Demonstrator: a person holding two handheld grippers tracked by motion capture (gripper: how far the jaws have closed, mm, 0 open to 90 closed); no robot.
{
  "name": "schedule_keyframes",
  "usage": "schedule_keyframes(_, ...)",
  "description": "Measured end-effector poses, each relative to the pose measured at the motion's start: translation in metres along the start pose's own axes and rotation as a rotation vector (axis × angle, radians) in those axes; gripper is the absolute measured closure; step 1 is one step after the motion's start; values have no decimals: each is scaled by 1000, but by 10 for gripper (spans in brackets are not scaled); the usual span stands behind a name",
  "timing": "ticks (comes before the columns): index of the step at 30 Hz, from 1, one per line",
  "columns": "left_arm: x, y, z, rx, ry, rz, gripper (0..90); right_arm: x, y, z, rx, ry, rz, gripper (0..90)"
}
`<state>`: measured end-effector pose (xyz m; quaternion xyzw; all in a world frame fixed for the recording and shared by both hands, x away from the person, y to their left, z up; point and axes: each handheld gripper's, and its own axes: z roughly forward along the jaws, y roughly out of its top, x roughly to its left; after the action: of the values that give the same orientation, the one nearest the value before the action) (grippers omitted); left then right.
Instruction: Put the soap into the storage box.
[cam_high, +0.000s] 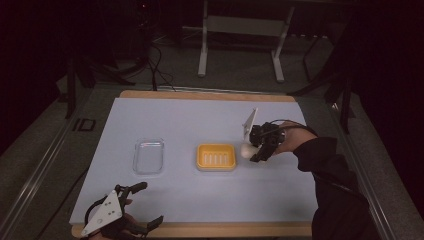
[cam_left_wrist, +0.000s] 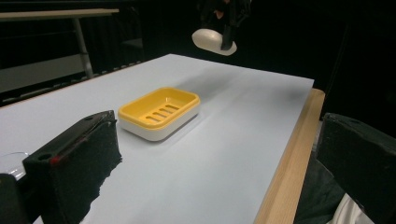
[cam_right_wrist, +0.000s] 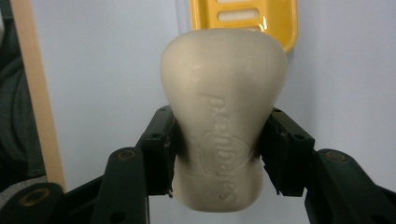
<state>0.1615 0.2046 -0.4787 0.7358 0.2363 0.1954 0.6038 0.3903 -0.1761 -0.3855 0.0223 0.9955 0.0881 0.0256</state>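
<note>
We see the right gripper (cam_high: 256, 151) clamped on a cream bar of soap (cam_right_wrist: 224, 126), its pads pressing both sides, held in the air just right of the yellow soap dish (cam_high: 216, 156) on the pale blue mat (cam_high: 200, 120). The left gripper (cam_high: 145, 205) rests at the near table edge, jaws spread wide and empty. A clear lid (cam_high: 148, 156) lies left of the dish.

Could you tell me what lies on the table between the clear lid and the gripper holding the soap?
The yellow soap dish lies between the clear lid and the right gripper, as the high view shows.
</note>
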Motion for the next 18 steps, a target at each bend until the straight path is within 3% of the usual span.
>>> schedule_keyframes(11, 0, 0, 0, 2, -3, 1, 0, 1, 22, -12, 2, -6, -52, 496)
schedule_keyframes(18, -1, 0, 0, 1, -5, 0, 0, 4, 36, -15, -11, -2, -113, 496)
